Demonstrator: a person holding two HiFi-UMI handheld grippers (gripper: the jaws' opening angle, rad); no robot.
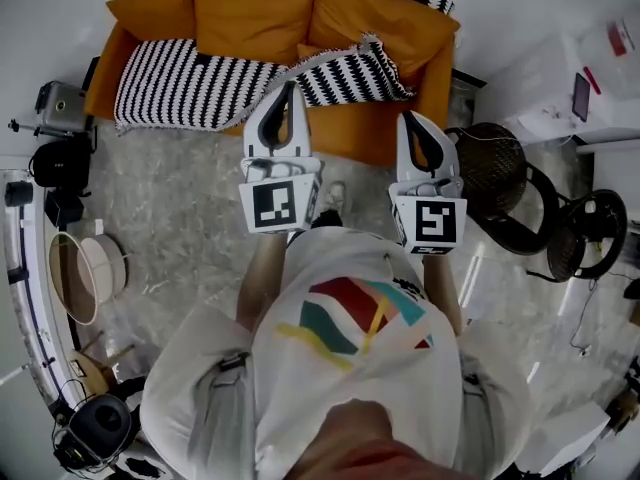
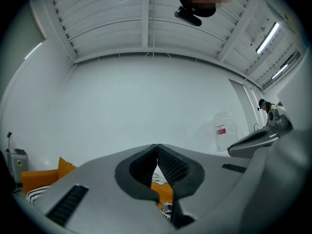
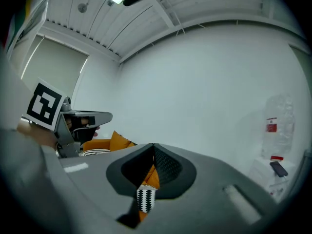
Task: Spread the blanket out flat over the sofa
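Note:
An orange sofa [image 1: 250, 13] stands against the white wall. A black-and-white zigzag blanket [image 1: 190, 83] lies over its seat, with a rumpled end toward the right [image 1: 350, 73]. I stand in front of it and hold both grippers up, apart from the blanket. My left gripper [image 1: 288, 86] is shut, tips together [image 2: 157, 145], with nothing between them. My right gripper [image 1: 412, 116] is shut and empty too [image 3: 153, 144]. Bits of orange cushion [image 3: 119, 141] and blanket [image 3: 145, 199] show beyond the jaws. The left gripper [image 3: 83, 121] appears in the right gripper view.
A dark wicker stool [image 1: 495, 163] and a floor fan [image 1: 590, 233] stand to the right of the sofa, a white cabinet [image 1: 570, 88] beyond them. Camera gear [image 1: 60, 108], a round frame [image 1: 85, 273] and headphones [image 1: 95, 428] line the left side.

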